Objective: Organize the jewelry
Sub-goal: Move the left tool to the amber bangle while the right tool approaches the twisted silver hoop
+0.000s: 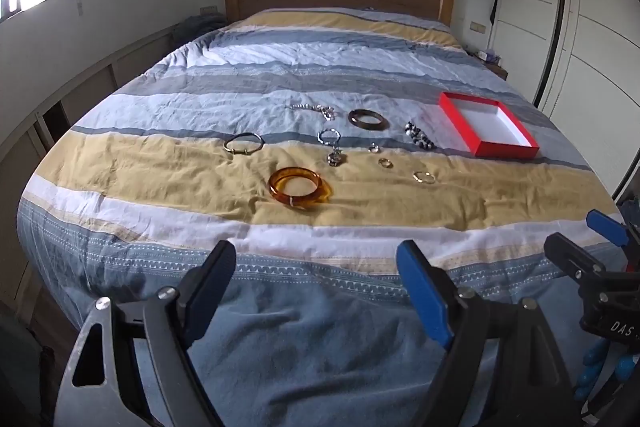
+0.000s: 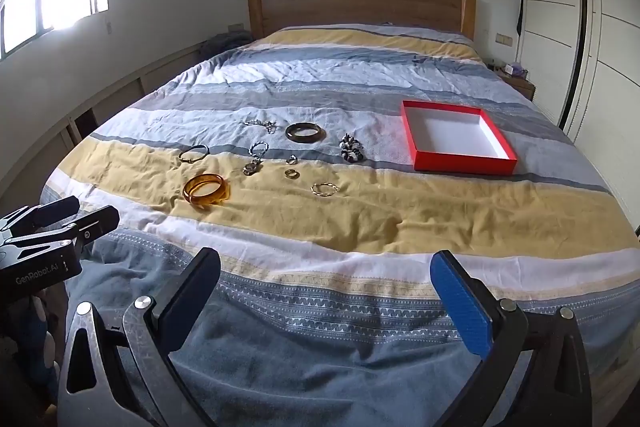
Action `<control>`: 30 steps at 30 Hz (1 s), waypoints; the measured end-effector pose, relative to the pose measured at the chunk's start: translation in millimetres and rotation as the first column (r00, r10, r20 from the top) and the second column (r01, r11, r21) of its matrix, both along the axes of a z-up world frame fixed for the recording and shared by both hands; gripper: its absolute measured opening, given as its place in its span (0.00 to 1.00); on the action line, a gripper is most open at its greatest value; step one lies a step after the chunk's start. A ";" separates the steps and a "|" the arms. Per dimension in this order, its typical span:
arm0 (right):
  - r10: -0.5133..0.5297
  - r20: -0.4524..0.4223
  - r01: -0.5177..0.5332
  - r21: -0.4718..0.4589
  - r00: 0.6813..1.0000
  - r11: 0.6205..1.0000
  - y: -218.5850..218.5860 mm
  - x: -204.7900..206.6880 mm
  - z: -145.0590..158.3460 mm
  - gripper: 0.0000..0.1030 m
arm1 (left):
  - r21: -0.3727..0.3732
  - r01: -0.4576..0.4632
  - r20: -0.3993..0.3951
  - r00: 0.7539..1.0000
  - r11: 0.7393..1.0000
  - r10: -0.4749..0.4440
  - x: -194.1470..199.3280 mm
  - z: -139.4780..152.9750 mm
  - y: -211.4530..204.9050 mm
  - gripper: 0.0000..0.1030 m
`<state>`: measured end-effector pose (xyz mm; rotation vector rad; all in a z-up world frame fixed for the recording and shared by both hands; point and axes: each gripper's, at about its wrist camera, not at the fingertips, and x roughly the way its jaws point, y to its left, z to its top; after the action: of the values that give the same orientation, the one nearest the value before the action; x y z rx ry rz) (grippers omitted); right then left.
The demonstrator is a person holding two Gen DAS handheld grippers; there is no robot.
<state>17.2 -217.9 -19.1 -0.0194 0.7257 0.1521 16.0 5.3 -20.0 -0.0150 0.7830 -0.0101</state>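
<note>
I read this as the very start of the job: nothing is in the box (image 2: 460,163) yet, its white floor bare, and every piece of jewelry lies loose on the bed (image 2: 360,227). Both my tongs hang over the near edge of the quilt, tilted down toward it, and both are released with nothing between the fingers: the left gripper (image 1: 316,287) spread wide in its own view, the right gripper (image 2: 328,299) likewise. From the right camera I catch the left tool at the far left edge, and from the left camera the right tool at the far right, so the two sit side by side, apart. The pieces are well ahead of both. Nearest is the amber bangle (image 1: 299,189), lying flat on the yellow stripe and almost straight ahead of the left tongs. Beyond it sit a thin bracelet (image 1: 244,143), a key ring (image 1: 330,137) with a charm, a chain (image 1: 316,110), a dark bangle (image 1: 368,119), a beaded band (image 1: 420,141) and three small rings (image 1: 386,163). The box lies to the right of them all, closer to the right tongs' side. My next move, I judge, calls for reaching forward and down to one piece, probably the amber bangle, closing across its rim and not flat on top, then carrying it right to the box.
</note>
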 end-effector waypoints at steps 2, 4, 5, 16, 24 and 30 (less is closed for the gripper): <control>0.003 -0.023 -0.003 0.003 1.000 1.000 -0.9 6.9 -5.6 1.00 | 0.008 0.010 -0.035 0.999 1.000 -0.010 6.2 -7.5 1.8 0.79; 0.006 -0.043 -0.005 0.006 0.999 1.000 0.0 12.2 -12.2 1.00 | 0.028 0.007 -0.052 0.999 1.000 -0.006 9.7 -15.9 1.9 0.79; 0.009 -0.054 -0.009 0.009 0.999 1.000 0.3 15.5 -16.4 1.00 | 0.029 0.003 -0.060 0.998 1.000 -0.001 12.4 -19.2 3.5 0.79; 0.033 -0.199 -0.019 0.071 0.979 0.997 -5.1 77.0 -57.5 0.94 | -0.003 -0.087 -0.123 0.989 0.996 0.086 75.6 -42.1 34.8 0.79; 0.064 -0.260 -0.036 0.114 0.963 0.993 -0.9 141.0 -76.6 0.81 | -0.001 -0.145 -0.171 0.975 0.989 0.142 138.5 -64.0 54.9 0.78; 0.080 -0.299 -0.039 0.141 0.951 0.989 0.8 187.2 -98.7 0.71 | 0.030 -0.183 -0.203 0.962 0.983 0.185 181.3 -87.7 63.7 0.77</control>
<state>204.4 -217.1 -117.7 0.1131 1.0219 0.2652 197.3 69.0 -107.7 -0.0795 0.9856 0.1752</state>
